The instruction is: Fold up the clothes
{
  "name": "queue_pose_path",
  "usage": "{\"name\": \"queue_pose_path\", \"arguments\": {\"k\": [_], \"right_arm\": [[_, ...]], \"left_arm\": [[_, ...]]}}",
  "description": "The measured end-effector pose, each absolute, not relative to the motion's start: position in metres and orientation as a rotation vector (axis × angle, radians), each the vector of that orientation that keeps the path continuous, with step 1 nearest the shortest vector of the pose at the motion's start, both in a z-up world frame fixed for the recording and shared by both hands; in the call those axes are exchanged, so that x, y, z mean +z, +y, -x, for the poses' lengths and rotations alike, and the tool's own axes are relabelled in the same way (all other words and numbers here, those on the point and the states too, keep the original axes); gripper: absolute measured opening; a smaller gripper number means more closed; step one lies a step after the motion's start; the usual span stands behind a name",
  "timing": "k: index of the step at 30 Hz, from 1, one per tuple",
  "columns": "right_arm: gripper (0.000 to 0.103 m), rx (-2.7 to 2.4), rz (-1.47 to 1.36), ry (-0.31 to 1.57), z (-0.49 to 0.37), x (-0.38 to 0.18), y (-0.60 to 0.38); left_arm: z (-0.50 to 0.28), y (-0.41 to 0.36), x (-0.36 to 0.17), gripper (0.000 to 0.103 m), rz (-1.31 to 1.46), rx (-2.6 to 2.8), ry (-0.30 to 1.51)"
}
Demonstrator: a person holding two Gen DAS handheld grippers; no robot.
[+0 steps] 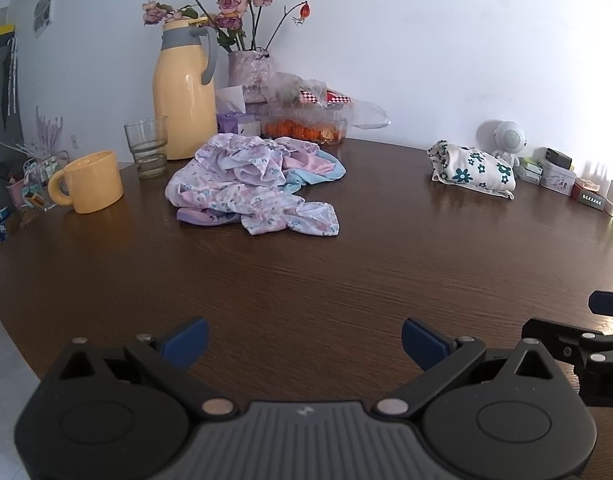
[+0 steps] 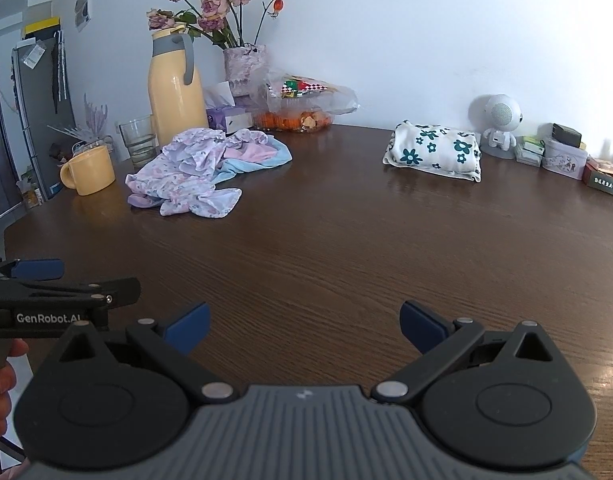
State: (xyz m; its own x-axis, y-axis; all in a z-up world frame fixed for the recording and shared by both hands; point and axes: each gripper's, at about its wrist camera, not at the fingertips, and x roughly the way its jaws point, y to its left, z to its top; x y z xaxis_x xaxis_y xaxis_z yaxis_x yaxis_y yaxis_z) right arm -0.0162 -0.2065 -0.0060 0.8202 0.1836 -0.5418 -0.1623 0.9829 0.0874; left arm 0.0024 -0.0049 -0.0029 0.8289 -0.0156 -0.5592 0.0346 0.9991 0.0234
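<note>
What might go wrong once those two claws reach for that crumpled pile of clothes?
The crumpled clothes lie close to a drinking glass and yellow mug; dragging fabric could tip them. The pile seems to mix pink, blue and floral pieces, so the open left gripper or right gripper may lift several together.

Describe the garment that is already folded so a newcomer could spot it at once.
Start at the dark wooden table and look to its far right, near the wall. In front of the small white robot figurine lies the folded cloth. Unlike the crumpled pink and lilac pile by the yellow jug, it is a neat cream bundle with teal flowers.
</note>
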Motion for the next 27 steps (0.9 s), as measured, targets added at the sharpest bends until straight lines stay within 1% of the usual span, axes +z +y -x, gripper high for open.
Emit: {"name": "queue_pose_path", "arguments": {"k": [27], "right_arm": [[0.103, 0.159, -0.053, 0.599, 0.0107, -0.013, -0.215]], "left_arm": [[-0.0097, -0.0084, -0.006, 0.103, -0.042, -0.033, 0.599]]}}
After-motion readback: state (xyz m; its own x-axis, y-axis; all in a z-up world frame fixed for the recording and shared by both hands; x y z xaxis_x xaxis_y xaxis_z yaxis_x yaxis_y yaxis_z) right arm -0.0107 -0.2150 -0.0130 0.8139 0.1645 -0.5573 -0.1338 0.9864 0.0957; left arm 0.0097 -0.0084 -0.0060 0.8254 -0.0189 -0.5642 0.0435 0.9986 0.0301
